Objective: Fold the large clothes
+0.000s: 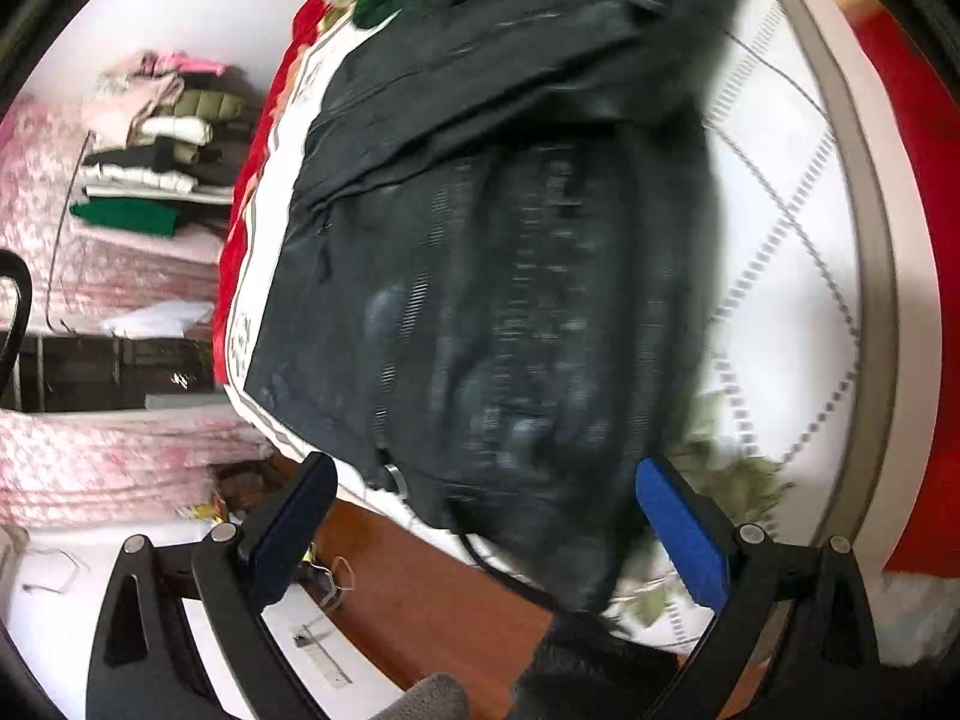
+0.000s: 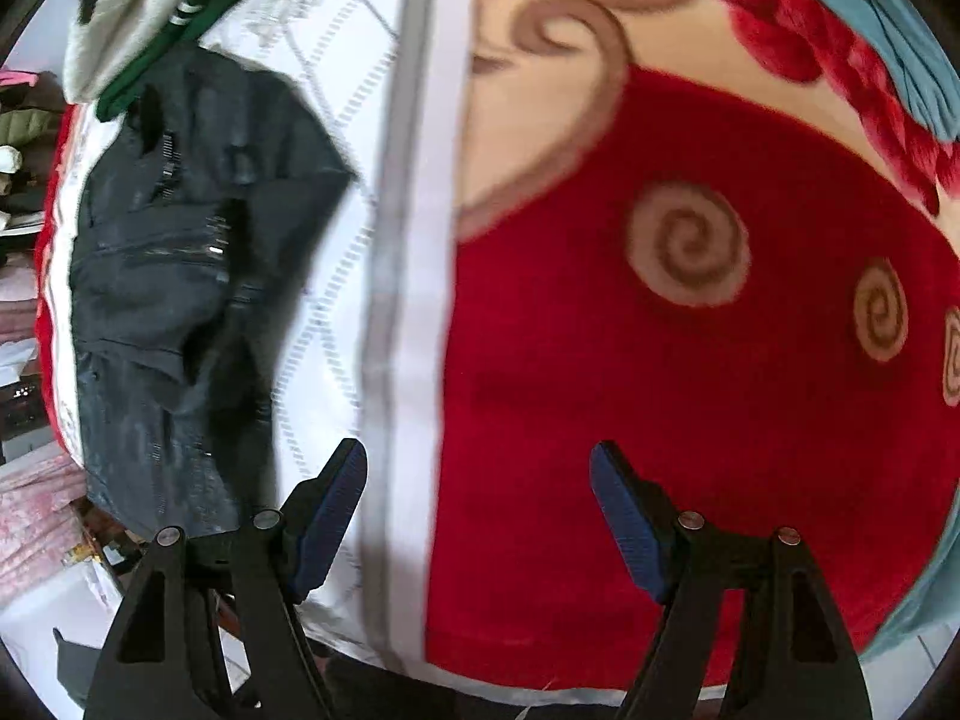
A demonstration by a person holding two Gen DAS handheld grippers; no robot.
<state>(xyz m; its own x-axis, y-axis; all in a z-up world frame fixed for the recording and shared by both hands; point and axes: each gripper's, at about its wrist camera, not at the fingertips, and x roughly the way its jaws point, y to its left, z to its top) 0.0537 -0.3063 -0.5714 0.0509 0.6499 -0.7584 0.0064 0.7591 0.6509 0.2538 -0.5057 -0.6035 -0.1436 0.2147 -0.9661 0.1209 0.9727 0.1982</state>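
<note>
The dark jacket (image 1: 480,252) lies spread on the white quilted bed (image 1: 774,192), partly folded, with one flap doubled over its far end, probably so the rest can be folded flat on the open bedding. The left tongs (image 1: 486,516) hang above its near hem with both blue pads wide apart and nothing between them; the hem droops over the near edge of the bed toward the wooden floor (image 1: 420,588), so that edge looks like the natural place to grasp. The right tongs (image 2: 478,516) are also spread open and empty, pointing at the grey border of the bed where it meets a red blanket (image 2: 690,420) with tan spirals, well right of the jacket (image 2: 180,276). White bedding lies free to the right of the jacket for folding; to its left a red strip marks the bed's other edge, and a green and white heap of clothes (image 2: 150,12) crowds the far end. Both views are blurred, so fine creases cannot be read
</note>
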